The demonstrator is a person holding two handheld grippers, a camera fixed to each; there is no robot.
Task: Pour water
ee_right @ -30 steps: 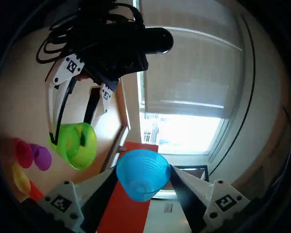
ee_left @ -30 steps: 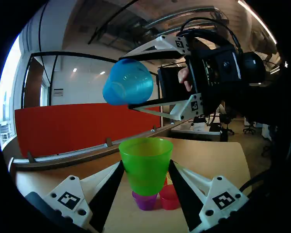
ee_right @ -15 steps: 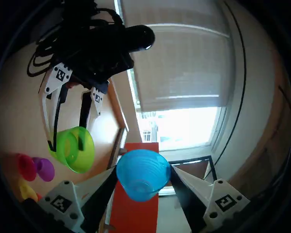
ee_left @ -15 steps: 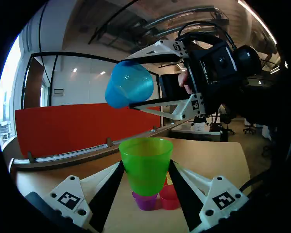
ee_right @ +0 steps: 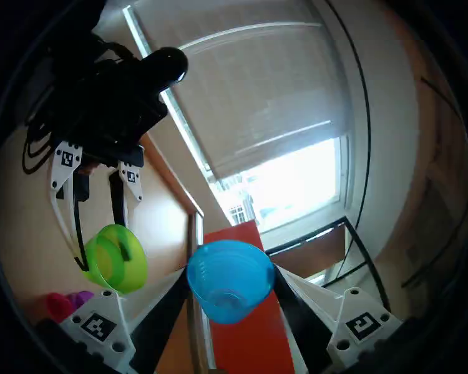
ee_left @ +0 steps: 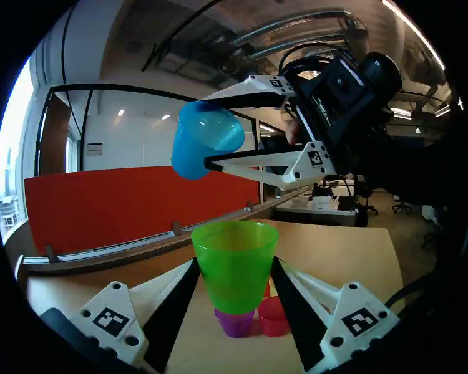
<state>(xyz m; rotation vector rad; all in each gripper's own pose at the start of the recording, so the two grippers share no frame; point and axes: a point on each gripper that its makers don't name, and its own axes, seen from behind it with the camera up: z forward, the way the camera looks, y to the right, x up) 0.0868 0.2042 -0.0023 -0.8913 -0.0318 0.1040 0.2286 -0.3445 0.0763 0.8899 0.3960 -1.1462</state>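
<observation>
Blue cup is tipping back toward upright. A second ago you were holding it almost on its side, and now its rim is rising while its base is dropping. In the right gripper view the window is also rolling round with your wrist. Judging by that, you are finishing the pour rather than starting it (no stream is showing, and how much water is sitting in either cup cannot be told).

You are carrying the blue cup high in the air, above the green cup and slightly to its left. The right hand-held gripper is pinching it across its sides. The left hand-held gripper is gripping the green cup upright, both fingers pressing its wall, and has not been moving.

Both cups are looking like thin, glossy, translucent plastic, tapering from a wide mouth to a narrower base. Faint rings are stepping down the inside of the blue one. Past the green cup, a purple cup and then a red cup are standing close together on the desk, which is showing a smooth, pale wood-toned top.
</observation>
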